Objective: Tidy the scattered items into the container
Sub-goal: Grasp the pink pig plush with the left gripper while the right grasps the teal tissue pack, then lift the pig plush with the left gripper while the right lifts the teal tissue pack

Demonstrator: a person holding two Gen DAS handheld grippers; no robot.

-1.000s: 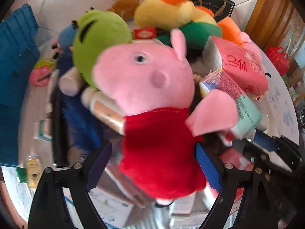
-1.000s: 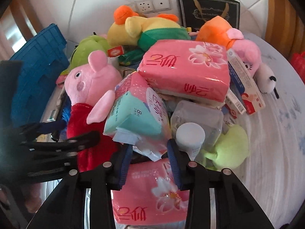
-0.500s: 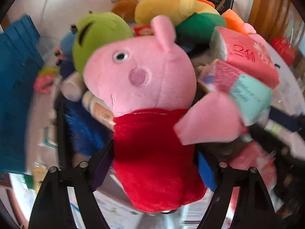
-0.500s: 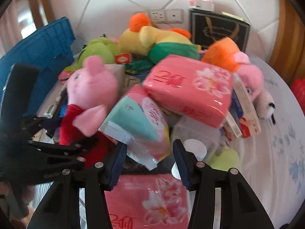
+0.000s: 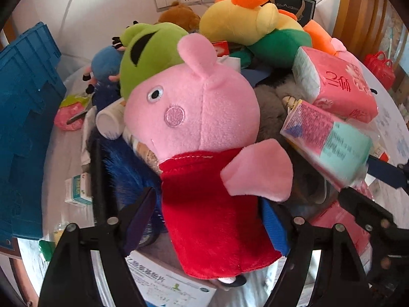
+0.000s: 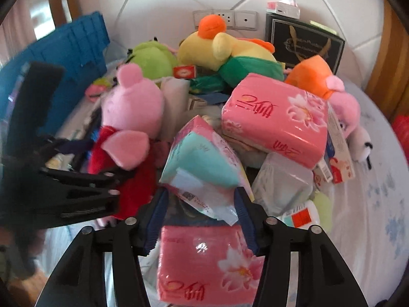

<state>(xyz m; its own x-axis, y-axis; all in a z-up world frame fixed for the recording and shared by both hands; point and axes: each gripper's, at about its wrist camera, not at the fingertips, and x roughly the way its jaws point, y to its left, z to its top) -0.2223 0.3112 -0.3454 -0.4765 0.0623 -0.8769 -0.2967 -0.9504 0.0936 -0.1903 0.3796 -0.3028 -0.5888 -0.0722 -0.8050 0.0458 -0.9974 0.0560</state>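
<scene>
My left gripper (image 5: 209, 225) is shut on the red body of a pink pig plush (image 5: 194, 117) and holds it over the pile. The pig plush (image 6: 127, 117) and the left gripper (image 6: 76, 194) also show at the left of the right wrist view. My right gripper (image 6: 200, 217) is shut on the plastic wrap of a pink and teal tissue pack (image 6: 204, 161), lifted above a pink tissue pack (image 6: 207, 261). The lifted pack (image 5: 329, 143) also shows in the left wrist view. The blue crate (image 5: 23, 117) stands at the left, and in the right wrist view (image 6: 74, 43).
The table holds a heap: a green plush (image 5: 150, 53), a yellow and green plush (image 6: 230, 51), a large pink tissue pack (image 6: 276, 117), an orange and pink plush (image 6: 329, 89), boxes and bottles. A black box (image 6: 304, 43) stands against the wall.
Both grippers have risen with their loads. The pig plush and the tissue pack sit higher above the pile, and the right gripper's jaws stand wider around the pack's wrap.
</scene>
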